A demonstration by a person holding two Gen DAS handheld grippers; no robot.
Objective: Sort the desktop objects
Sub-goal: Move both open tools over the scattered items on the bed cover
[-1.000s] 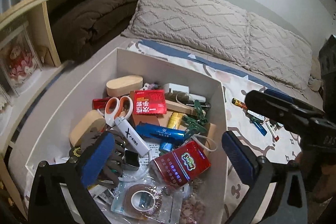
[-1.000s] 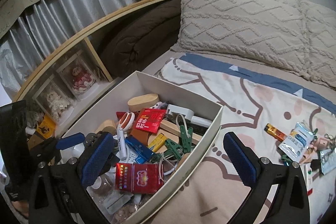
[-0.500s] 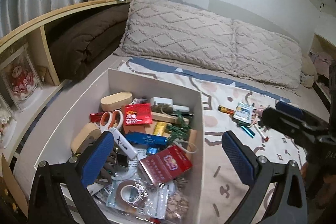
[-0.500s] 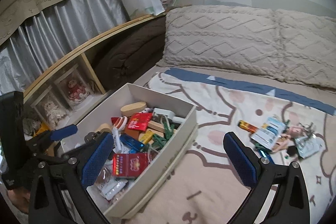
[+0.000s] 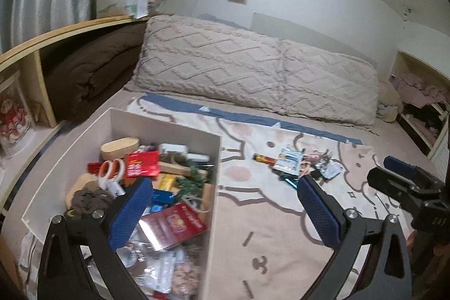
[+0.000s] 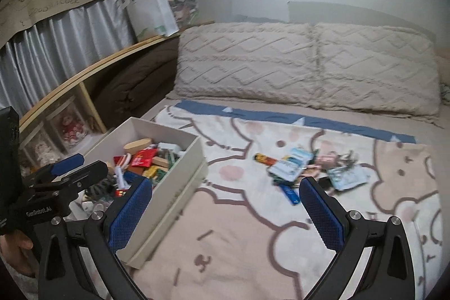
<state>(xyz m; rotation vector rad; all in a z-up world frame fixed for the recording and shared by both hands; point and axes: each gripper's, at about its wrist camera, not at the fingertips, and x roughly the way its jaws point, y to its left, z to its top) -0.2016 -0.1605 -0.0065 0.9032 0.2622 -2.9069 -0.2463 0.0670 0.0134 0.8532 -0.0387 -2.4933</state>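
Box: a white open-topped box sits on the patterned bedspread, its near half crowded with small items.
Box contents: orange-handled scissors, a red packet, a wooden oval case by the box's far wall, green clips, and a glossy red pack toward the box's near end.
Loose pile: a small heap lies on the bedspread well to the right of the box; it holds a light blue sachet, a dark snack bar on the side nearest the box, a blue pen-like stick and a crinkled clear packet.
Left gripper: left gripper hangs above the box's right wall, its blue-padded fingers spread wide with nothing between them.
Right gripper: right gripper hovers over bare bedspread to the right of the box, short of the pile, fingers wide apart and empty.
Behind the box: two textured beige pillows run along the wall, and a folded brown blanket fills a wooden shelf at the box's far left.
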